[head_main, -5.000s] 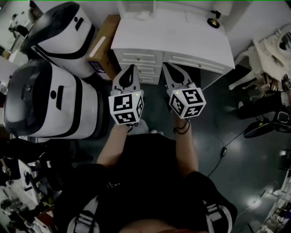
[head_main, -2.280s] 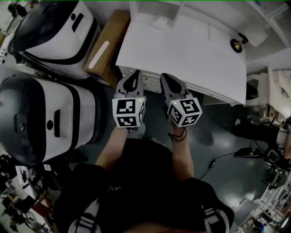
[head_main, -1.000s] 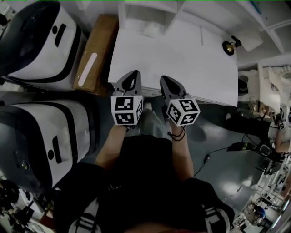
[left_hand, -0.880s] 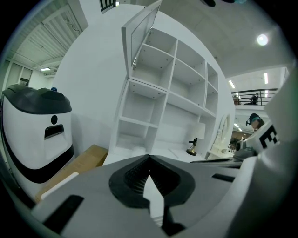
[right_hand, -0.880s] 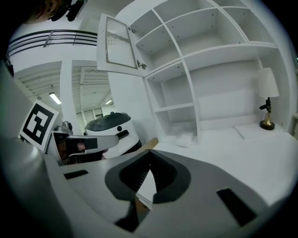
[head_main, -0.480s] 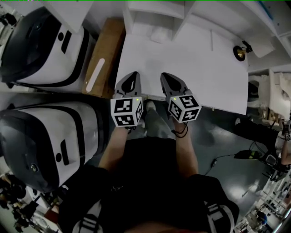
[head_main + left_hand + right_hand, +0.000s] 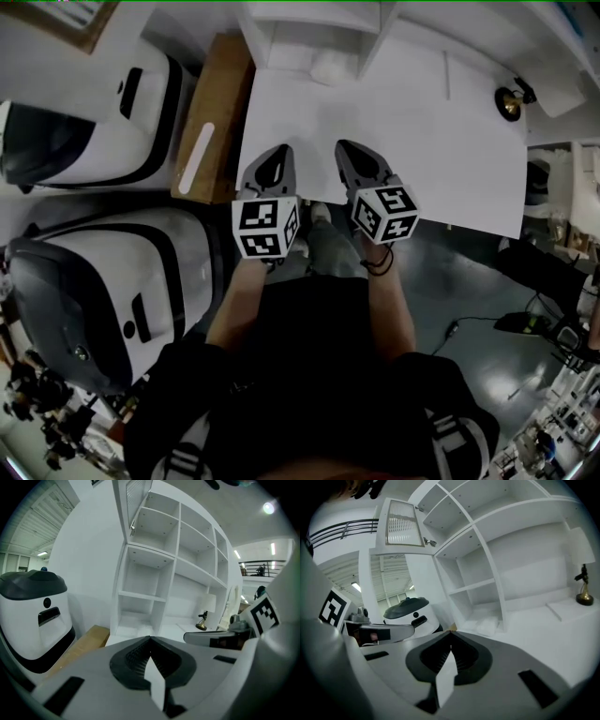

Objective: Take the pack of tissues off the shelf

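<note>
Left gripper [image 7: 277, 152] and right gripper [image 7: 346, 150] are held side by side over the tabletop's [image 7: 441, 141] near edge, both jaws clenched with nothing gripped, tissues [image 7: 330, 67] are seen in the lowest shelf [image 7: 371, 49] compartment at the far edge.

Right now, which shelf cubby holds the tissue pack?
Bottom cubby of the narrow column, at desktop level: tissue pack lies there; cubbies above are bare.

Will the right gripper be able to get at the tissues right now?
Probably yes: only bare desk lies between the right gripper and the tissues in the open shelf, though its jaws are shut.
</note>
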Demonstrator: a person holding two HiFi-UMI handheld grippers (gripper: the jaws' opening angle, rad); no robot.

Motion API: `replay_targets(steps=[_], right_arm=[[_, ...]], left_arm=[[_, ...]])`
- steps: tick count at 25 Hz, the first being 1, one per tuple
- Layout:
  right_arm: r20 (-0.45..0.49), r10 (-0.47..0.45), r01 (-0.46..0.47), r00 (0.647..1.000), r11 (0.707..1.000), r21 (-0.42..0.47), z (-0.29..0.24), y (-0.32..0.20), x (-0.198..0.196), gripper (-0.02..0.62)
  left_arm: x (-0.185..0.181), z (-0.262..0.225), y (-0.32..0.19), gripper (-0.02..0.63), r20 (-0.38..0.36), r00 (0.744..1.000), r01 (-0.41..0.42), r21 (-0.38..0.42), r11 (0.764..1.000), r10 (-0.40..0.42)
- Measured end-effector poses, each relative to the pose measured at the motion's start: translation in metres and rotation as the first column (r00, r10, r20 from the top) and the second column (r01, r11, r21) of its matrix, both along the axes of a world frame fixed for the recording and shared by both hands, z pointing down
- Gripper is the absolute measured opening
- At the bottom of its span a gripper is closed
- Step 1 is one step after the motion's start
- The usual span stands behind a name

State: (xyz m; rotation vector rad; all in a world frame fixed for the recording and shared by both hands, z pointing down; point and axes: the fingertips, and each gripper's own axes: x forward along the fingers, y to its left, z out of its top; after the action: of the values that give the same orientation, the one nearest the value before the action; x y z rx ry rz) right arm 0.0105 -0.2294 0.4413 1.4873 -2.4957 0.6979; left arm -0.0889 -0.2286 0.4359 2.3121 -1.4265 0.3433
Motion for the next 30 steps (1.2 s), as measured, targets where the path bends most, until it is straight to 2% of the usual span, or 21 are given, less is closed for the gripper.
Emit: replay_targets(steps=[5, 10, 13, 21, 30], right_arm=[[0.052, -0.006, 0.006, 0.999, 1.0, -0.001, 0.013, -0.02, 0.016, 0.018], [0.108, -0.026, 0.027, 0.994, 1.0, -0.01, 0.018, -0.037, 0.027, 0.018], [0.072, -0.037, 0.037, 0.997, 0.999, 0.01, 0.022, -0.051, 0.034, 0.02], [0.03, -0.038, 0.039, 0.999, 0.999, -0.031, 0.062, -0.076, 0.052, 0.02], [-0.002, -0.092, 0.091, 0.996, 0.994, -0.054, 0.088, -0.106, 0.05, 0.058]], left_arm=[[0.015, 0.012, -0.018, 0.011, 0.049, 0.999, -0.01, -0.017, 1.0, 0.011], [0.031, 0.028, -0.027, 0.011, 0.034, 0.999, -0.009, -0.077, 0.997, 0.012], [0.042, 0.04, -0.035, 0.011, 0.048, 0.999, -0.012, -0.092, 0.996, 0.016], [0.066, 0.072, -0.057, 0.011, 0.057, 0.998, -0.017, -0.129, 0.991, 0.024], [0.049, 0.1, -0.068, 0.011, 0.08, 0.996, 0.056, -0.172, 0.983, -0.042]])
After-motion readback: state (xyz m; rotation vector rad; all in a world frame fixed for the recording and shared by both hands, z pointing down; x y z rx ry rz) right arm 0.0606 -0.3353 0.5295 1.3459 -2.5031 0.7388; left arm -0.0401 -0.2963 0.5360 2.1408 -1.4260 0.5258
